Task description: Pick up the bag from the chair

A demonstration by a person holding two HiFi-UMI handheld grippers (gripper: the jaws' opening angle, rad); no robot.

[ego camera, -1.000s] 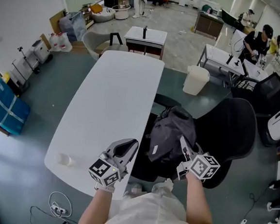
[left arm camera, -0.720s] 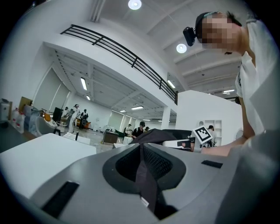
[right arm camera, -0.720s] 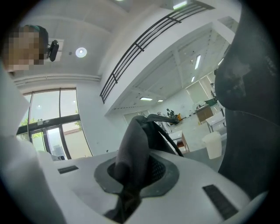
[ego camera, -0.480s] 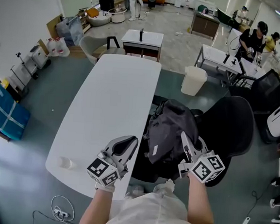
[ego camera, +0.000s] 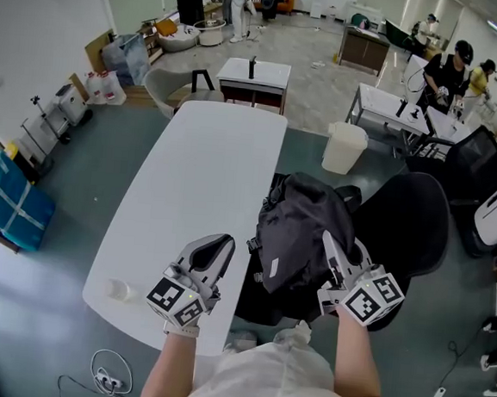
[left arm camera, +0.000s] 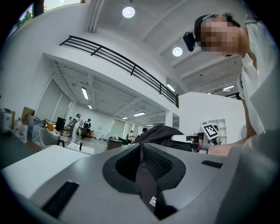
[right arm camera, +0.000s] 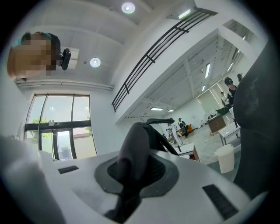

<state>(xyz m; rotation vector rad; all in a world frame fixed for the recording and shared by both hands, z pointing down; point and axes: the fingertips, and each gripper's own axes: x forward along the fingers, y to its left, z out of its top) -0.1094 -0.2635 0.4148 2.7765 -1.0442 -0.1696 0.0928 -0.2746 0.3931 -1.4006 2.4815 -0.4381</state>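
Note:
The black bag hangs between my two grippers, over the seat of the black office chair. My left gripper is at the bag's left side. In the left gripper view it is shut on a thin black strap with a small label, and the bag's bulk rises beyond it. My right gripper is at the bag's right side, shut on a thick dark strap that fills its jaws. Whether the bag's underside touches the seat is hidden.
A long white table runs along the left of the chair, with a small clear cup near its front end. A white bin stands behind the chair. A white cabinet stands beyond the table. People work at desks at the back right.
Both grippers have risen and the bag has come up with them, sitting higher over the chair. The left gripper has drifted slightly left.

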